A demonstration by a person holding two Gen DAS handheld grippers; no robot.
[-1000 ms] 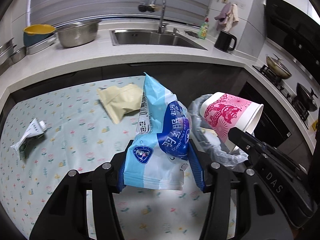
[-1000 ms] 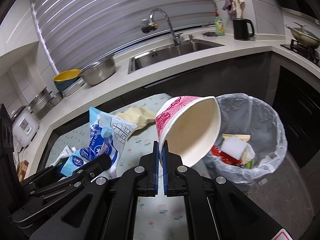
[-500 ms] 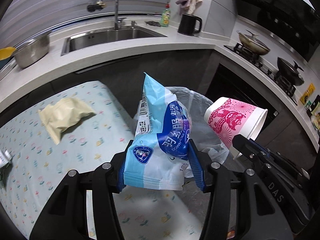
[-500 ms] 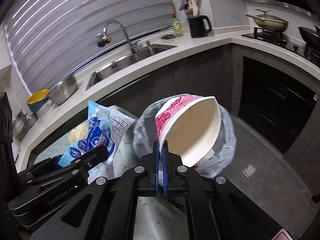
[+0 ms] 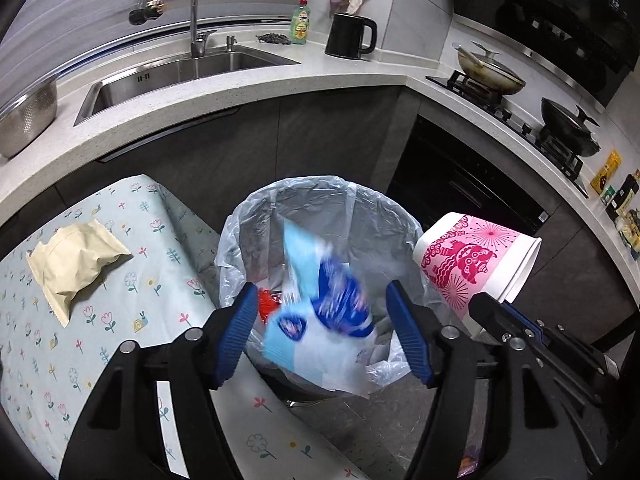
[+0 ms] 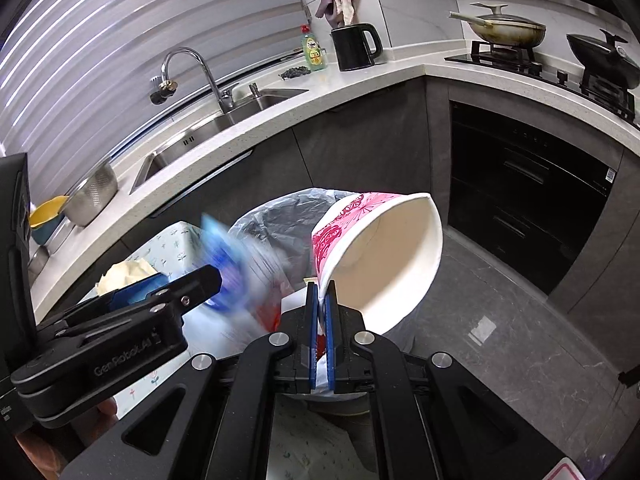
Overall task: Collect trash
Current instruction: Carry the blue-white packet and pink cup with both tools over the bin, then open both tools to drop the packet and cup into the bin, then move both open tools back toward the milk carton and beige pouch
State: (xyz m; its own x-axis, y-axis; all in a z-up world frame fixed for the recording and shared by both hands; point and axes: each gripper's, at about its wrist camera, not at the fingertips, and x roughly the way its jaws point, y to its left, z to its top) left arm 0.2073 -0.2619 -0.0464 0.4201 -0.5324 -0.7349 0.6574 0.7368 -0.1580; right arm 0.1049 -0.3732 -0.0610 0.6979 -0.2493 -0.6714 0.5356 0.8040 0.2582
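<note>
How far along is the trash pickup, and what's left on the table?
Done: the lined bin already holds some trash. In hand: the left tool is open and the blue packet is blurred between its fingers, over the bin; the right tool is shut on the pink paper cup beside the bin. Left: the cup, and the beige pouch on the floral tablecloth.

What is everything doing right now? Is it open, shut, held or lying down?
left gripper: open, holding nothing
blue wrapper: loose and blurred, between the open fingers above the bin
right gripper: shut on the cup's rim
pink paper cup: held tilted, empty inside
trash bin: open, bag-lined, trash inside
beige packet: lying on the table
faucet: no water visible
</note>
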